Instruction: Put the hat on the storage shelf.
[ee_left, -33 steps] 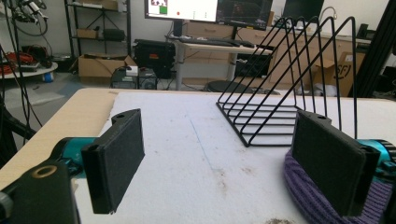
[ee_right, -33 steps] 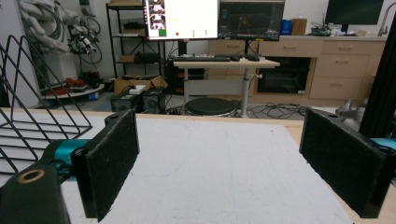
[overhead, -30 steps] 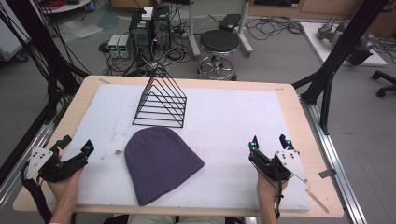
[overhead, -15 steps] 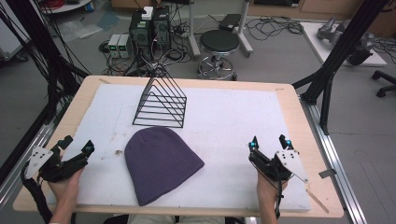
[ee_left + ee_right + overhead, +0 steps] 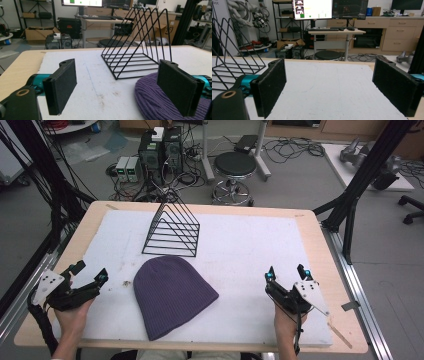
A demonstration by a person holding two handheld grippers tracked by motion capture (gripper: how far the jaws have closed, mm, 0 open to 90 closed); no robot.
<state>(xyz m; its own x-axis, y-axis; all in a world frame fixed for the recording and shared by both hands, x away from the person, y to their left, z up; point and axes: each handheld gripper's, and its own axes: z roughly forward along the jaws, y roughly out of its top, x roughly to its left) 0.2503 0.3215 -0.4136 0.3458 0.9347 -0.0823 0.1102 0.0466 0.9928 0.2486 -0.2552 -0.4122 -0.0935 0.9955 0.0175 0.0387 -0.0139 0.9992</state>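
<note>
A purple knitted beanie [image 5: 171, 292] lies flat on the white mat [image 5: 250, 250], near the front middle. Behind it stands a black wire rack [image 5: 172, 231] shaped like a triangle. My left gripper [image 5: 90, 272] rests open at the mat's left edge, a short way left of the beanie [image 5: 155, 100], with nothing between its pads [image 5: 62, 85]. My right gripper [image 5: 286, 272] is held open at the front right, well clear of the beanie, its pads [image 5: 270, 85] wide apart over bare mat. The rack [image 5: 140, 57] rises beyond the left gripper's jaws and the rack [image 5: 229, 60] shows at the right gripper view's left edge.
The mat covers a wooden table [image 5: 320, 245] with black frame posts [image 5: 370, 175] at its sides. Beyond the far edge stand a round stool [image 5: 235, 167], computer boxes [image 5: 160, 150] and loose cables on the floor.
</note>
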